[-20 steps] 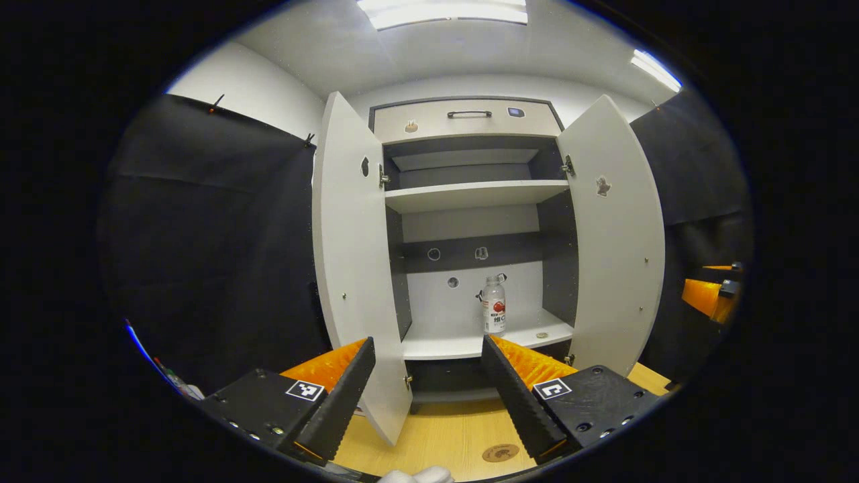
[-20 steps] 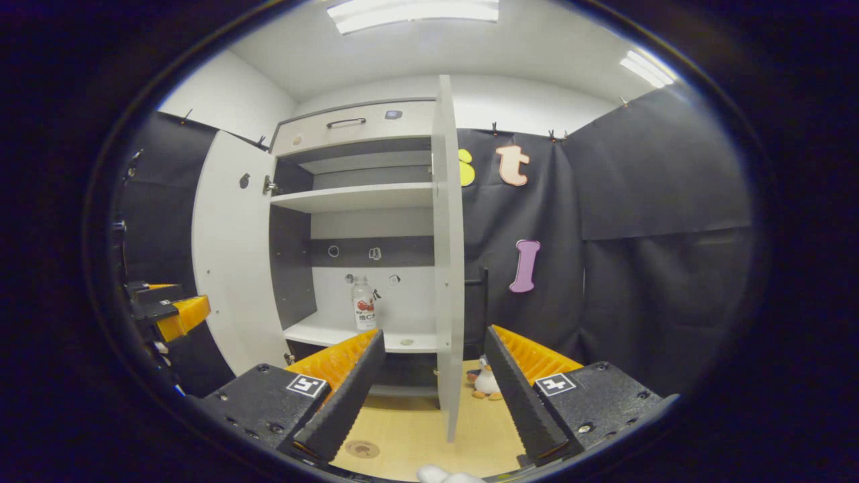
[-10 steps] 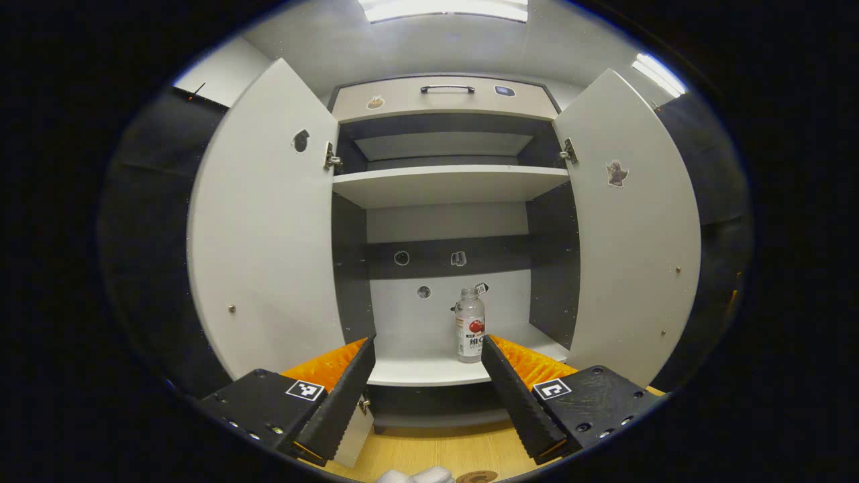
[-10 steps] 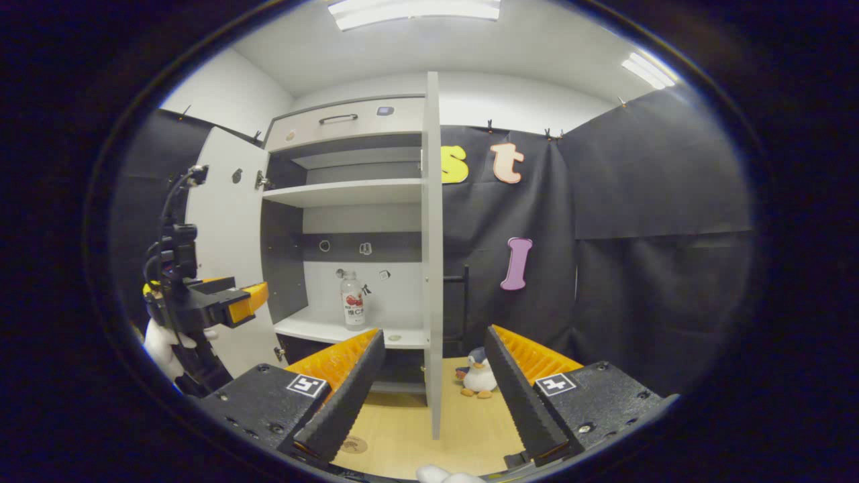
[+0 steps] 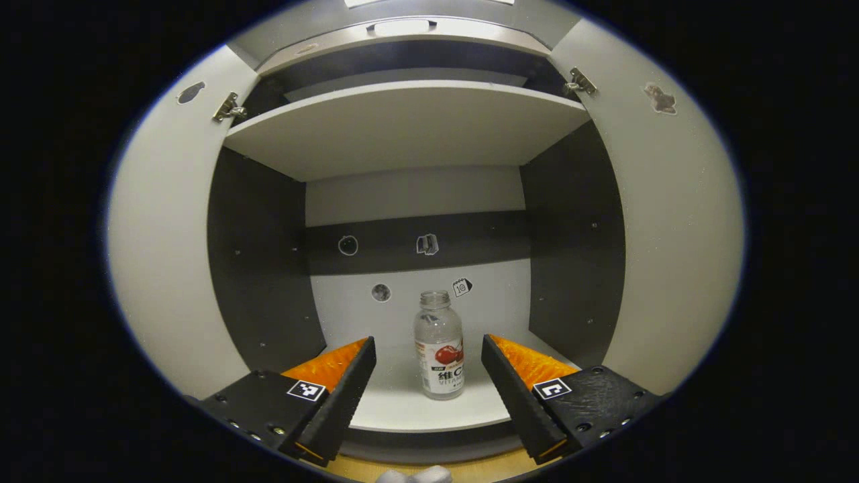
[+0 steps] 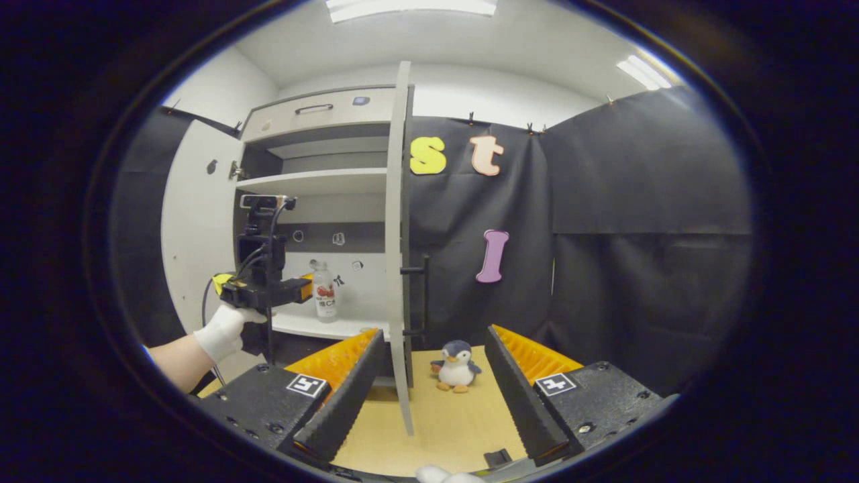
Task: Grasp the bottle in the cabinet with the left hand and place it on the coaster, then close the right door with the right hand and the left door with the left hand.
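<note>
A clear bottle with a red-and-white label stands upright on the cabinet's lower shelf, between both open doors. My left gripper is open in front of the bottle, one finger on each side of it and not touching. In the right gripper view, a gloved hand holds the left gripper at the cabinet mouth, just left of the bottle. My right gripper is open and empty, low over the wooden table, facing the edge of the right door.
The left door stands wide open. An upper shelf spans the cabinet above the bottle. A toy penguin sits on the wooden table to the right of the right door, whose black handle juts out.
The left gripper has moved forward into the cabinet mouth, so the bottle is now close between its fingers. The right gripper has shifted rightward; the door edge sits further left in its view.
</note>
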### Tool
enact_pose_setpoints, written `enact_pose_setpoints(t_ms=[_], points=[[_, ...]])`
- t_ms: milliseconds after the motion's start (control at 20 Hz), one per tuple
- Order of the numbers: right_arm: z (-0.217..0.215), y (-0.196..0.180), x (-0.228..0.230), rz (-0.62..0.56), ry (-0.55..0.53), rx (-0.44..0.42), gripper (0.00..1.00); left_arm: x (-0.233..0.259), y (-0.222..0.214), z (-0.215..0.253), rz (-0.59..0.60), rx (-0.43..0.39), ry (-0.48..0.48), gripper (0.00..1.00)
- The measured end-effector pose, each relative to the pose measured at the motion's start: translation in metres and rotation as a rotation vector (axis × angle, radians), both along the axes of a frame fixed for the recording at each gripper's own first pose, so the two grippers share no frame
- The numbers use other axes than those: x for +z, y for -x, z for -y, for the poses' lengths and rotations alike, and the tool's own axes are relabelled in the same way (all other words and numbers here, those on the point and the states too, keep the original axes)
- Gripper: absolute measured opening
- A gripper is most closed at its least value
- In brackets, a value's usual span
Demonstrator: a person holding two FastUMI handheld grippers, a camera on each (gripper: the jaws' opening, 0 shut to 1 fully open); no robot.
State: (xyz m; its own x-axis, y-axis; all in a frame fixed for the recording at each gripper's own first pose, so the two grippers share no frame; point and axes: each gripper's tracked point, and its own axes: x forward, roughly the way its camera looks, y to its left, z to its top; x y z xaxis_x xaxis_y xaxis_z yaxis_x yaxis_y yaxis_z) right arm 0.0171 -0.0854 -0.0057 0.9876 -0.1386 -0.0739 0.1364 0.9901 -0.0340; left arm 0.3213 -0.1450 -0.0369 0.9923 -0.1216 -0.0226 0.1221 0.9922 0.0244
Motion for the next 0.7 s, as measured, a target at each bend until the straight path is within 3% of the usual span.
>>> enact_pose_setpoints(t_ms=[350, 700], points=[[0.008, -0.012, -0.006, -0.030, 0.001, -0.041, 0.97, -0.002, -0.068, 0.009, 0.003, 0.020, 0.013, 0.96], [0.003, -0.021, -0.005, -0.040, 0.024, -0.037, 0.98, -0.012, -0.097, 0.009, -0.034, 0.028, 0.035, 0.96]])
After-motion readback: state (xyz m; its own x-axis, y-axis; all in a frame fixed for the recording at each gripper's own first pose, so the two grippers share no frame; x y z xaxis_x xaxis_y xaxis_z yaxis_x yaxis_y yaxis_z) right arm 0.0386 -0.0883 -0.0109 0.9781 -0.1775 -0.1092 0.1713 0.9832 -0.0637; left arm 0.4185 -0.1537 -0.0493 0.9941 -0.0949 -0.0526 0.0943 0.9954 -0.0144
